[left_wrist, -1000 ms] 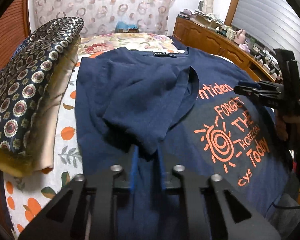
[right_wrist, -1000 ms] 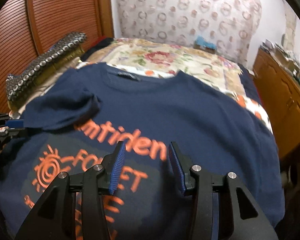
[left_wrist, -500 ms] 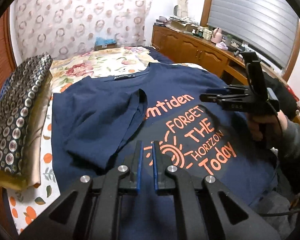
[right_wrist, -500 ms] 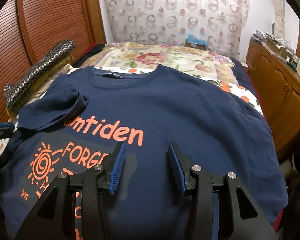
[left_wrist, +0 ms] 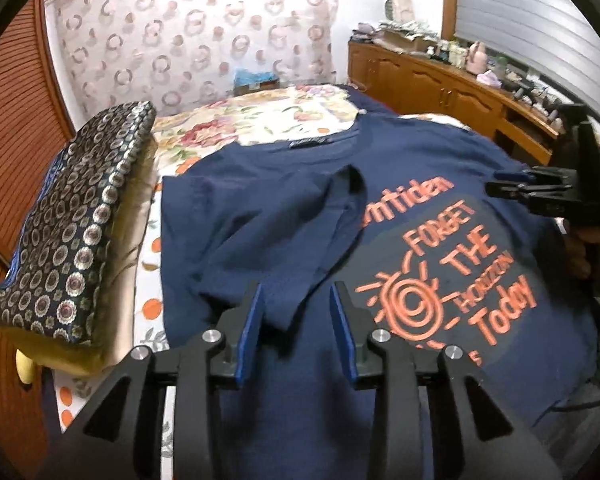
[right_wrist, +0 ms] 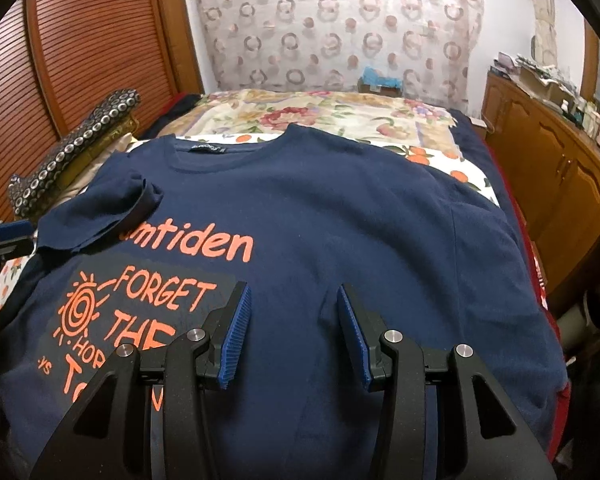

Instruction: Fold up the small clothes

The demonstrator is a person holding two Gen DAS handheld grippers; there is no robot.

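right gripper nearest the unfolded sleeve

right gripper (right_wrist: 294, 330) hovers over the tee (right_wrist: 320, 208), jaws parted and empty, blue pads clear of the cloth. left gripper (left_wrist: 296, 326) also sits above the tee, its jaws opening, nothing between them; the cloth lies below, not pinched.

tee lies chest-up on the bed (right_wrist: 340, 116), collar at 12 o'clock, hem toward the person, so its long axis runs 12 to 6. orange print (right_wrist: 140, 300) sits at about 9 o'clock from the right gripper.

left sleeve (left_wrist: 300, 232) is already folded inward over the chest, reaching toward 1 o'clock from the left gripper. right sleeve (right_wrist: 488, 216) is flat and spread, at about 1 to 2 o'clock from the right gripper, well apart from the left one.

judgement: the next fold is the right sleeve, and the right hand is the nearer. the move would run out toward 2 o'clock, then carry the edge back across toward 9.

patterned cushion (left_wrist: 72, 216) stays clear at the bed's left side.
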